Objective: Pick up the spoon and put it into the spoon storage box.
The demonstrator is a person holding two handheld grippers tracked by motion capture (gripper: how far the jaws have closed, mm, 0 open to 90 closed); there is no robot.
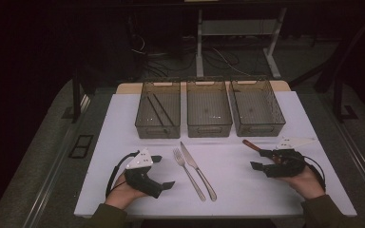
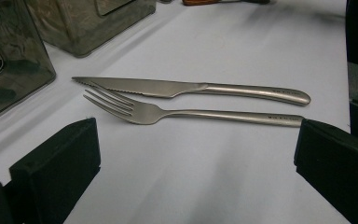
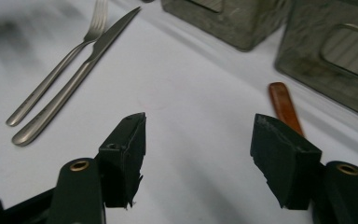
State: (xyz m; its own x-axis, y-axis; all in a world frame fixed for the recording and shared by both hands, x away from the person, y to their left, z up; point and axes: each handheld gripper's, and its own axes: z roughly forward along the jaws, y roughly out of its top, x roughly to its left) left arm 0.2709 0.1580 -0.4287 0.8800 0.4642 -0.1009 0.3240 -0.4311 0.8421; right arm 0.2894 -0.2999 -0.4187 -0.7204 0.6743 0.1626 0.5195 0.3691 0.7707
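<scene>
A steel fork [image 1: 187, 173] and a steel knife [image 1: 198, 171] lie side by side at the middle of the white table top, handles toward me. My left gripper [image 1: 163, 171] sits to their left, open, its jaws facing them. In the left gripper view the fork [image 2: 149, 112] and knife [image 2: 168, 87] lie beyond the wide-open gripper [image 2: 196, 154]. A reddish-brown handled utensil [image 1: 251, 144] lies at the right. My right gripper [image 1: 260, 159] is open just in front of it. In the right gripper view the brown handle [image 3: 284, 107] lies beyond the right jaw of the empty gripper [image 3: 200, 140].
Three clear grey bins stand in a row at the back: left bin [image 1: 158, 116] with two thin dark sticks inside, middle bin [image 1: 208, 114], right bin [image 1: 257, 113]. The white table top [image 1: 123, 142] ends just ahead of my hands.
</scene>
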